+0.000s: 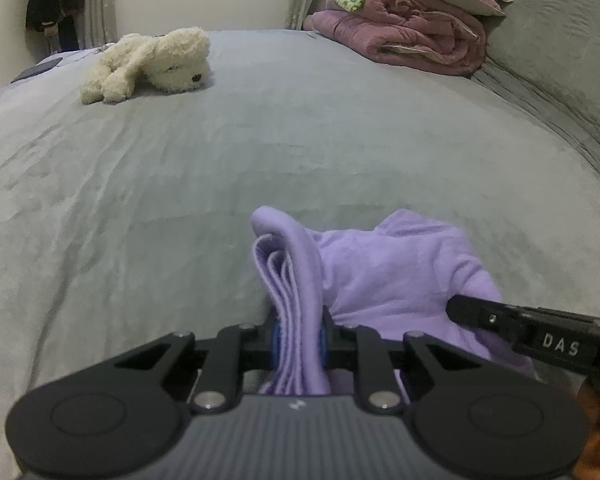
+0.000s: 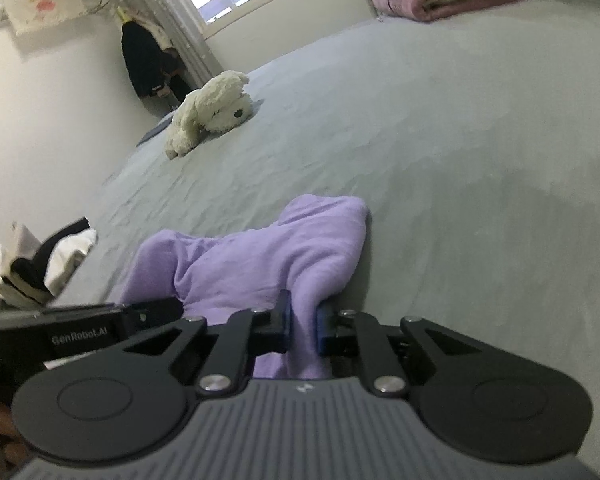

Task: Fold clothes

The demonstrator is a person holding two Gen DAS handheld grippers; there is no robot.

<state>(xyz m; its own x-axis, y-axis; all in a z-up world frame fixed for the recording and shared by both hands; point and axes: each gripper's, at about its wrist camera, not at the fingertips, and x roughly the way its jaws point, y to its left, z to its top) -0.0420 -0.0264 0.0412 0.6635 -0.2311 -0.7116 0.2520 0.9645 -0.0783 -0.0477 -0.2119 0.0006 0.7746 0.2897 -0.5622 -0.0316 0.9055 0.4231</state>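
Note:
A lilac garment (image 1: 396,272) is bunched over the grey bedspread (image 1: 260,140). My left gripper (image 1: 298,336) is shut on a folded, layered edge of it. My right gripper (image 2: 302,328) is shut on another bunch of the same lilac garment (image 2: 260,252). The two grippers are close side by side: the right one shows at the lower right of the left wrist view (image 1: 532,332), and the left one at the lower left of the right wrist view (image 2: 80,332). The cloth hangs between them, slightly lifted.
A cream plush dog (image 1: 152,64) lies far left on the bed. A rolled mauve quilt with a green patterned blanket (image 1: 404,20) is stacked at the far right. A small pile of black and white clothes (image 2: 40,264) lies at the bed's left edge.

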